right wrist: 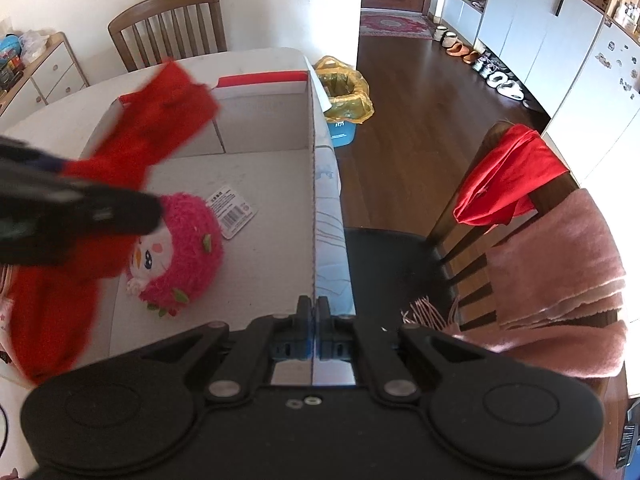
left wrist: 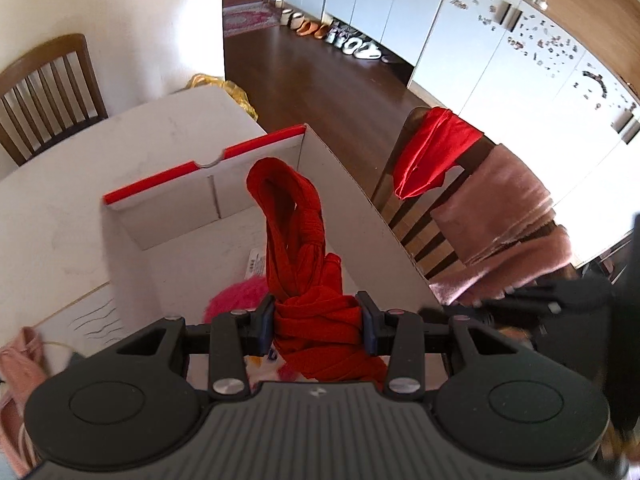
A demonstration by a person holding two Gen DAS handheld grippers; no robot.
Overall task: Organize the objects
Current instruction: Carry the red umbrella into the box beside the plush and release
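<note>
A red knitted cloth (left wrist: 304,240) is bunched between the pads of my left gripper (left wrist: 319,320), which is shut on it, and its loose end hangs forward over the white box with a red rim (left wrist: 160,184). A pink plush toy (right wrist: 188,256) with a paper tag lies on the box floor. In the right wrist view the red cloth (right wrist: 168,116) and the left gripper (right wrist: 68,172) are blurred above the box's left half. My right gripper (right wrist: 314,320) is shut on the box's thin right side wall (right wrist: 312,200).
The box stands on a white table (left wrist: 60,160). A wooden chair (right wrist: 452,220) at the table's right carries a red garment (right wrist: 508,176) and a pink scarf (right wrist: 560,264). A second chair (right wrist: 168,24) stands at the far side. A yellow-bagged bin (right wrist: 344,92) sits on the floor.
</note>
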